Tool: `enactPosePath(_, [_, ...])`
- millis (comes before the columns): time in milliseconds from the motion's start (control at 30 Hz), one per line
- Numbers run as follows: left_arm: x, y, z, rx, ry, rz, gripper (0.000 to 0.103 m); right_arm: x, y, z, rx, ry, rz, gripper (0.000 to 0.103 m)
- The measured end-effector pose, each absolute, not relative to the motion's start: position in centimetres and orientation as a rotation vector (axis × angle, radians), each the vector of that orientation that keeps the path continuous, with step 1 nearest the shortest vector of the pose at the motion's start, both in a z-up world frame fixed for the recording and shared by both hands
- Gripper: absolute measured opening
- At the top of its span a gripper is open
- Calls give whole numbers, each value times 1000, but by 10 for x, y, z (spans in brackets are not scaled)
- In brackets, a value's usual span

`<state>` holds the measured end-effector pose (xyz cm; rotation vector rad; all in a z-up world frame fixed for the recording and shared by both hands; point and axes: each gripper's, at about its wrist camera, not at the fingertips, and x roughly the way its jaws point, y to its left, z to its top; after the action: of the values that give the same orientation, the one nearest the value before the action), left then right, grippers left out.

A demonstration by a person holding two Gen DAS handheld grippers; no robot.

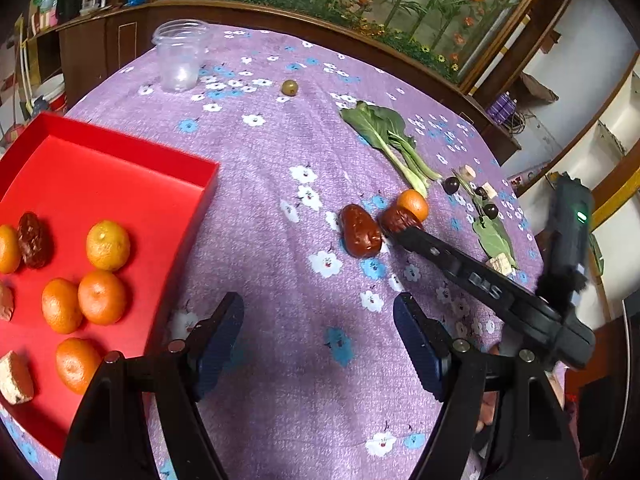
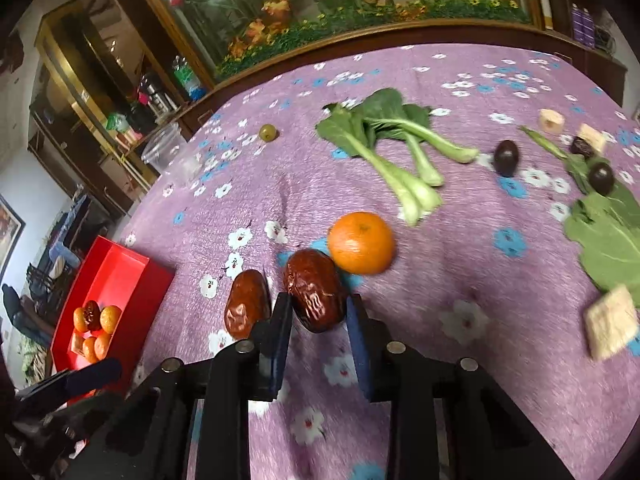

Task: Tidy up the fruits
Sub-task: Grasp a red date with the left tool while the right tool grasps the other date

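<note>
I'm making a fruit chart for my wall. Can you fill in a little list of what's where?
red tray: four tangerines, one red date
on the cloth: tangerine, two red dates, bok choy
right gripper: open, jaws around one wrinkled date
other date: just left of that gripper
left gripper: open, holding nothing

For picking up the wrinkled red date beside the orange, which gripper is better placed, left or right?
Right. The right gripper already has its open fingers on either side of the red date. The left gripper hangs open over bare cloth near the red tray, well short of it.
</note>
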<state>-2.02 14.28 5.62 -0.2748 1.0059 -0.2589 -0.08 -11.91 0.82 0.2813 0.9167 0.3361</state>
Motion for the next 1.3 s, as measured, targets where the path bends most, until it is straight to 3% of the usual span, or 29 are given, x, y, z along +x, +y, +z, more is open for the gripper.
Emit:
enactPosePath(200, [4,117,47,-228,1028,-287,75,-24,-134,13,264,907,318,29])
enactPosePath(333, [27,103,38,-207,1041,-291,46,-29,-140,10,233,903,301,29])
enactPosePath(700, [56,77,20,-132,1012,-306,46,-22,-139,2,246,890,347,41])
enactPosePath(867, [57,75,20,-117,994,-296,44,-21,-131,1,212,875,336,41])
enactPosePath(933, [57,77,19,-119,996,-291,30,-21,-130,2,203,866,331,41])
enactPosePath(1300, [38,86,24,-179,988,-294,29,-22,-134,1,232,861,344,34])
